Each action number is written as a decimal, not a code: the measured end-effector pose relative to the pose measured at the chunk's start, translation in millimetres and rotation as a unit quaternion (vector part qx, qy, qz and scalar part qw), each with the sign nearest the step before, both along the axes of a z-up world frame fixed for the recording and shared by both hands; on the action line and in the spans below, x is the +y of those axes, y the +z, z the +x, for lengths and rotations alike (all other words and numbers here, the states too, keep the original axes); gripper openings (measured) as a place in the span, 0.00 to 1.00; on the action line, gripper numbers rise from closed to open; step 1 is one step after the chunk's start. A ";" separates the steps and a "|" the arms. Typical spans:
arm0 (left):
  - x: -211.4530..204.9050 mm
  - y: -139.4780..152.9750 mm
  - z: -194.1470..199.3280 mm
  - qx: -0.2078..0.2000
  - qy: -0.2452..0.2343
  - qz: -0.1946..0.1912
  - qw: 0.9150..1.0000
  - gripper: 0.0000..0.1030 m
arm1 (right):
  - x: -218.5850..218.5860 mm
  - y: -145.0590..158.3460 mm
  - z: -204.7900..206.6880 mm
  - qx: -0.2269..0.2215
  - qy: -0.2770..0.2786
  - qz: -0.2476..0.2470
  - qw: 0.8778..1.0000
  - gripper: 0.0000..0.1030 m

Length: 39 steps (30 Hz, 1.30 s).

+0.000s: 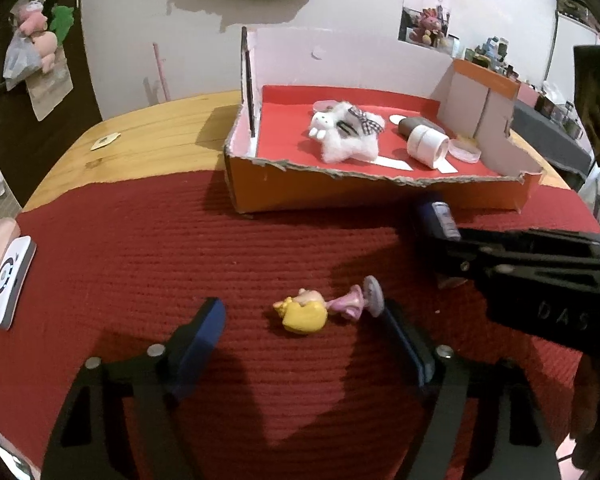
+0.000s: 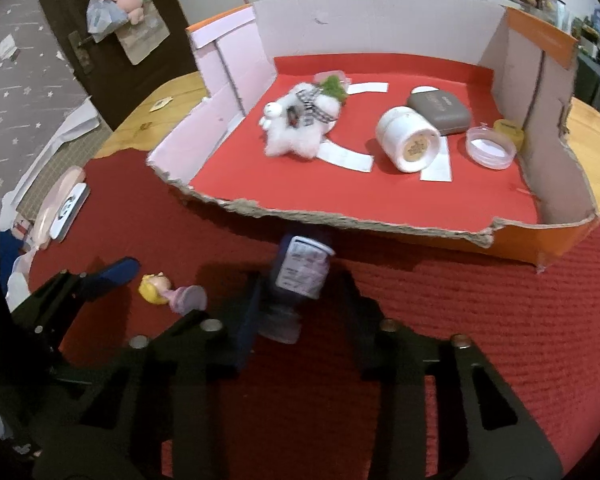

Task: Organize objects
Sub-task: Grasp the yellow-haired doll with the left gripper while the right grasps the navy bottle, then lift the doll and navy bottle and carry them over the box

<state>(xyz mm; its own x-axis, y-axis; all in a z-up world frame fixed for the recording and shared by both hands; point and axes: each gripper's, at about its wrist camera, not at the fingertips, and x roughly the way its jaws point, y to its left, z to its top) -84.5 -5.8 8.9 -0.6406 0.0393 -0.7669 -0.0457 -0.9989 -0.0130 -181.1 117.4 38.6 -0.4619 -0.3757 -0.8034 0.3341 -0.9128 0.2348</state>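
A small doll with yellow hair and a pink dress (image 1: 316,309) lies on the red mat between my left gripper's (image 1: 312,332) open fingers; it also shows in the right wrist view (image 2: 168,292). My right gripper (image 2: 300,280) is shut on a dark blue bottle with a white label (image 2: 302,270), held just in front of the orange cardboard box (image 2: 380,226). That bottle shows in the left wrist view (image 1: 440,216). The box holds a white plush toy (image 2: 296,124), a white jar (image 2: 408,140), a grey case (image 2: 440,110) and a clear round lid (image 2: 490,146).
A red woven mat (image 1: 180,260) covers the near part of a wooden table (image 1: 148,140). A white device on a pink pad (image 1: 8,280) lies at the mat's left edge. The box's front wall is low and torn; its other walls stand higher.
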 end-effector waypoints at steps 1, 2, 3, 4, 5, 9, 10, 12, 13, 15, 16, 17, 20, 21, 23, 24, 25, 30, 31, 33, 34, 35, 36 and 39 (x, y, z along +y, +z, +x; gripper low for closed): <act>1.4 0.4 0.6 0.001 0.000 0.001 1.000 0.67 | -0.5 0.0 0.8 0.001 0.001 0.002 1.000 0.28; 2.6 1.0 1.0 0.003 -0.002 0.002 1.000 0.63 | 0.2 0.0 1.6 0.001 0.002 0.000 1.000 0.28; 3.7 2.0 1.5 0.003 -0.005 0.004 1.000 0.53 | 1.1 0.1 2.2 0.000 0.001 -0.002 1.000 0.28; 4.0 2.9 1.6 0.002 -0.007 0.007 1.000 0.52 | 2.8 0.1 3.1 -0.001 0.001 -0.005 1.000 0.28; 3.4 3.4 1.3 0.000 -0.008 0.012 1.000 0.52 | 3.3 0.0 3.3 -0.002 0.001 -0.006 1.000 0.28; -0.2 3.9 2.4 -0.001 -0.011 0.021 1.000 0.51 | 7.2 1.2 7.4 -0.003 0.002 -0.012 1.000 0.27; -1.3 4.1 2.3 -0.002 -0.012 0.025 1.000 0.51 | 8.1 1.4 8.5 -0.004 0.002 -0.014 1.000 0.27; -3.8 5.1 2.2 -0.003 -0.012 0.034 0.999 0.51 | 9.5 2.1 10.5 -0.004 0.003 -0.018 1.000 0.27; -4.8 5.4 2.0 -0.004 -0.011 0.038 0.999 0.51 | 10.1 2.8 11.6 -0.003 0.003 -0.020 1.000 0.27; -6.5 6.1 1.6 -0.005 -0.010 0.044 0.999 0.51 | 10.9 4.7 14.0 -0.002 0.004 -0.023 1.000 0.27; -7.0 6.4 1.6 -0.005 -0.009 0.045 0.999 0.51 | 11.3 5.9 15.1 -0.001 0.005 -0.025 1.000 0.27; -7.0 6.9 1.8 -0.005 -0.009 0.046 0.999 0.51 | 11.5 6.8 16.1 0.000 0.005 -0.026 1.000 0.27; -5.0 8.5 1.8 -0.004 -0.013 0.047 0.999 0.51 | 10.9 8.1 17.1 0.001 0.007 -0.027 1.000 0.27; -4.0 9.1 2.0 -0.003 -0.015 0.047 0.999 0.51 | 10.8 7.8 16.9 0.001 0.006 -0.027 1.000 0.27; -1.9 10.6 1.9 -0.002 -0.018 0.046 0.999 0.51 | 11.3 8.0 17.2 0.000 0.005 -0.028 1.000 0.27; -1.2 11.4 1.6 -0.001 -0.020 0.046 0.999 0.51 | 11.3 8.9 17.7 0.001 0.005 -0.029 1.000 0.27; -0.2 12.5 1.3 0.000 -0.021 0.046 0.999 0.51 | 12.0 10.0 18.4 0.001 0.005 -0.030 1.000 0.27; 1.0 28.4 -0.6 0.020 -0.025 0.047 0.998 0.51 | 19.3 31.6 23.8 0.024 0.002 -0.043 0.999 0.27; 1.2 33.2 -0.7 0.026 -0.026 0.047 0.998 0.51 | 20.8 37.0 24.7 0.031 0.001 -0.045 0.999 0.27; 1.7 43.1 -1.4 0.040 -0.026 0.047 0.998 0.51 | 23.4 46.9 26.6 0.043 0.000 -0.048 0.998 0.27; 1.7 46.4 -2.1 0.044 -0.026 0.046 0.998 0.51 | 24.0 49.8 27.0 0.047 -0.001 -0.049 0.998 0.27; 1.9 49.9 -3.4 0.048 -0.025 0.046 0.997 0.51 | 24.7 50.6 26.5 0.048 -0.001 -0.049 0.998 0.27; 2.0 51.9 -5.2 0.050 -0.025 0.046 0.997 0.51 | 25.4 51.5 25.9 0.049 -0.002 -0.048 0.998 0.27; 2.9 54.4 -9.7 0.052 -0.023 0.043 0.997 0.51 | 27.1 49.1 24.6 0.046 -0.004 -0.049 0.998 0.27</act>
<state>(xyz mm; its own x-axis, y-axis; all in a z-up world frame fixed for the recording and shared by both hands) -94.2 -2.9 63.3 -0.7129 0.1341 -0.6883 -0.0974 -0.9910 -0.0922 -156.5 144.5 87.7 -0.5342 -0.4476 -0.7171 0.3517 -0.8891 0.2929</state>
